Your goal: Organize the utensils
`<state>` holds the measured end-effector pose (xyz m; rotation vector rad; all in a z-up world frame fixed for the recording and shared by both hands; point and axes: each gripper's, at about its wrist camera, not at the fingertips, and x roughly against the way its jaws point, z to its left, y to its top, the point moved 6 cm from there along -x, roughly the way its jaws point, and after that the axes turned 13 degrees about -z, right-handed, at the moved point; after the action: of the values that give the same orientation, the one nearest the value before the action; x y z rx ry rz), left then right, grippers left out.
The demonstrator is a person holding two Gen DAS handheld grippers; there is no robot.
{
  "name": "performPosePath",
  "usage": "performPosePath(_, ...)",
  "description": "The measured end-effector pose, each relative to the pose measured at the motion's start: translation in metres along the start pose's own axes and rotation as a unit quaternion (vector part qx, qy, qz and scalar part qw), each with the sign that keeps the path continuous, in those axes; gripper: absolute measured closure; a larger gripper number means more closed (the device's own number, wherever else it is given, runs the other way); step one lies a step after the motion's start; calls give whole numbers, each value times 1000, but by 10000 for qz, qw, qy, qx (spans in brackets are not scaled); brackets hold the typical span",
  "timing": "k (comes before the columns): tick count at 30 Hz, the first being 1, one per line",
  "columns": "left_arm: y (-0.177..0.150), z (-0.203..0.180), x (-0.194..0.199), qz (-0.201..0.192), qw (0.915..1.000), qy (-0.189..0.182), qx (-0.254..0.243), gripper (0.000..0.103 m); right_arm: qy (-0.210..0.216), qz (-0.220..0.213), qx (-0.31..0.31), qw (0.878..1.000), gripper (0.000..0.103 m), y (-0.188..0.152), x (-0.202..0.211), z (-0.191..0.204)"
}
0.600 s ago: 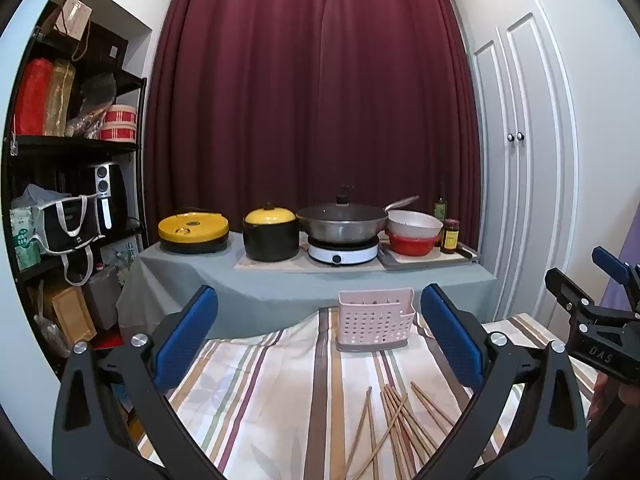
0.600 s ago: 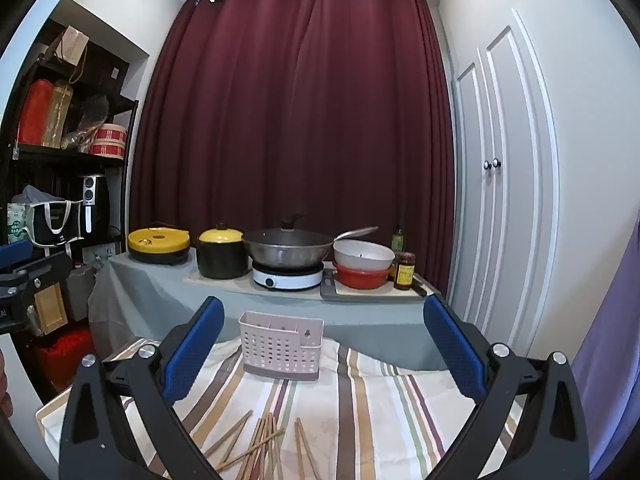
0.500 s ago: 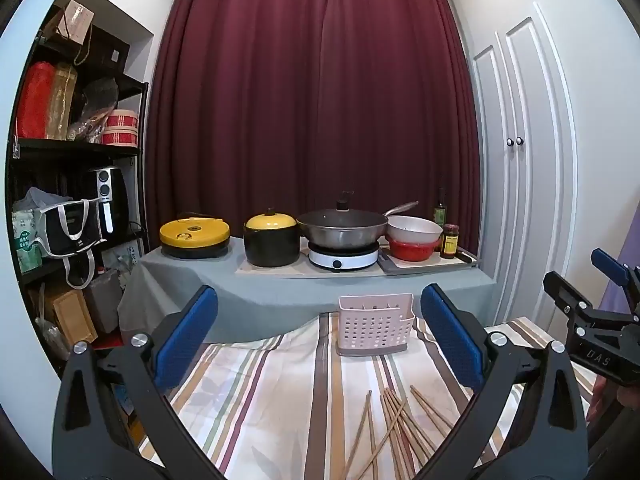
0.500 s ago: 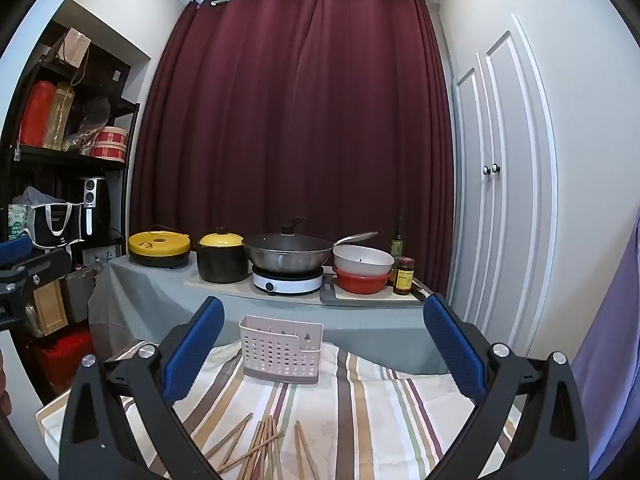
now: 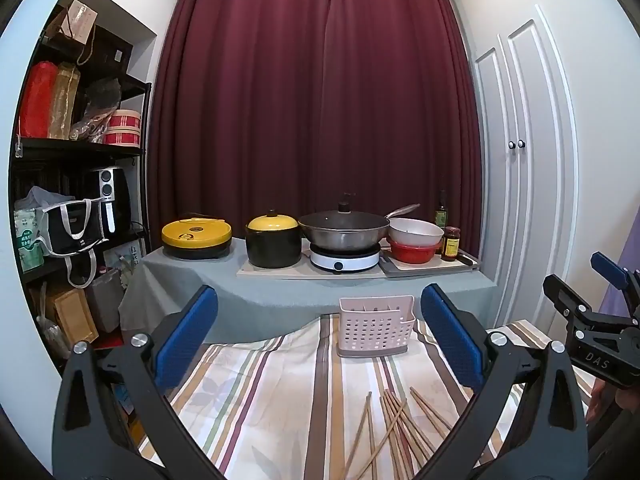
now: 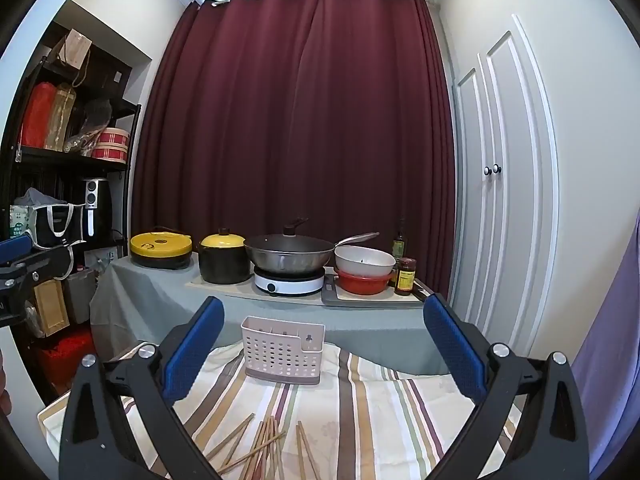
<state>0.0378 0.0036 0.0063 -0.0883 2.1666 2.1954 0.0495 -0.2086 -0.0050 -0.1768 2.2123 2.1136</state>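
Note:
Several wooden chopsticks (image 5: 394, 424) lie scattered on the striped tablecloth (image 5: 280, 392), near the front edge. They also show in the right wrist view (image 6: 264, 444). A pale pink perforated utensil holder (image 5: 375, 327) stands upright at the far end of the cloth; it also shows in the right wrist view (image 6: 283, 350). My left gripper (image 5: 318, 336) is open and empty, held above the cloth. My right gripper (image 6: 324, 344) is open and empty too, and it shows at the right edge of the left wrist view (image 5: 596, 328).
Behind the table stands a grey-covered counter (image 5: 280, 292) with a yellow-lidded electric pan (image 5: 196, 236), a black pot (image 5: 273, 244), a wok on a burner (image 5: 344, 232), stacked bowls (image 5: 414, 240) and sauce bottles. A black shelf (image 5: 72, 184) stands left, white doors (image 5: 524, 184) right.
Both views have tilted up slightly: the counter and the holder sit lower in frame. The grippers stay open and nothing on the table has moved.

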Motion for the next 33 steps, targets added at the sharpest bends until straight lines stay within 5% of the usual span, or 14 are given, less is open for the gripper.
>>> performPosePath(33, -8, 7, -2, -6, 9999, 120, -10, 4, 4, 16, 21, 10000, 5, -1, 0, 1)
